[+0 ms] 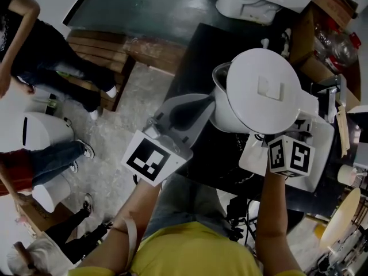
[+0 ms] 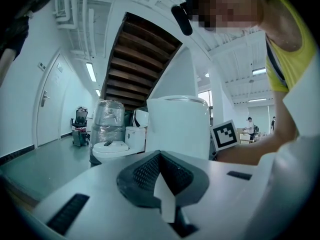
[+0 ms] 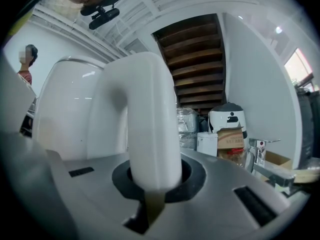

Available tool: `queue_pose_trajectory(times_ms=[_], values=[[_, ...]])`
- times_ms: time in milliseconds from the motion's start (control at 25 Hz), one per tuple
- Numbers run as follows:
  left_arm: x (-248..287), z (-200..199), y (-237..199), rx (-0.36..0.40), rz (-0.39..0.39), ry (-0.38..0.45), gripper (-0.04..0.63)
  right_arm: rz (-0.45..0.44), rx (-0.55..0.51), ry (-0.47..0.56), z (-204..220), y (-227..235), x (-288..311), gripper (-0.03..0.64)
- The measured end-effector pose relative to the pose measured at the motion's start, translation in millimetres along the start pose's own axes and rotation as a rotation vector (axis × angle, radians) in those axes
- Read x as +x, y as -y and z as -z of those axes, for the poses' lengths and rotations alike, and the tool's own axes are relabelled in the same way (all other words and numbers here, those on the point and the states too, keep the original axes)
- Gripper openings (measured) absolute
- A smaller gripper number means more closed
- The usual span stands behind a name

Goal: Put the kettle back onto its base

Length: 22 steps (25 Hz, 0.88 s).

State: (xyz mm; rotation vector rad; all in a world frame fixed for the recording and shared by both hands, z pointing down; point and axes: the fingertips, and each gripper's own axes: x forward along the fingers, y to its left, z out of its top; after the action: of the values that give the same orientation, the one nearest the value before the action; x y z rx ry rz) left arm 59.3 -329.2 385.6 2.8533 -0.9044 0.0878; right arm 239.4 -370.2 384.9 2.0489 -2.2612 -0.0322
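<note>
The white kettle [image 1: 259,91] is over the dark bench [image 1: 192,62], with its lid facing up in the head view. The right tongs [image 3: 154,181] are clamped narrow round the kettle's curved handle [image 3: 150,114], which fills the round gap in their pads. The left tongs [image 2: 160,156] are closed together with nothing between them. Their tip is just beside the kettle's left wall, and I cannot tell whether it touches.
</note>
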Motion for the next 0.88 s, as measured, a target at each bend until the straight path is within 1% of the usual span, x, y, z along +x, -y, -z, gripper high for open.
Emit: queue_pose_trajectory(times_ms=[360,400,480,640,880], values=[[0,-2,-1,-0.008,-0.038,0.012,0.002,0.036,-0.016,-0.020,-3,2,-2,0.031],[0,-1,-1,-0.012,-0.044,0.011,0.002,0.039,-0.011,-0.021,-3,2,-3,0.043],[0,-1,-2,-0.016,-0.056,0.008,0.002,0.042,0.002,-0.021,-5,4,-5,0.097],[0,-1,-2,-0.012,-0.073,0.005,0.002,0.054,0.013,-0.028,-10,7,-12,0.161],[-2,1,-1,0.000,-0.078,-0.018,0.002,0.101,0.035,-0.069,-10,7,-32,0.186]])
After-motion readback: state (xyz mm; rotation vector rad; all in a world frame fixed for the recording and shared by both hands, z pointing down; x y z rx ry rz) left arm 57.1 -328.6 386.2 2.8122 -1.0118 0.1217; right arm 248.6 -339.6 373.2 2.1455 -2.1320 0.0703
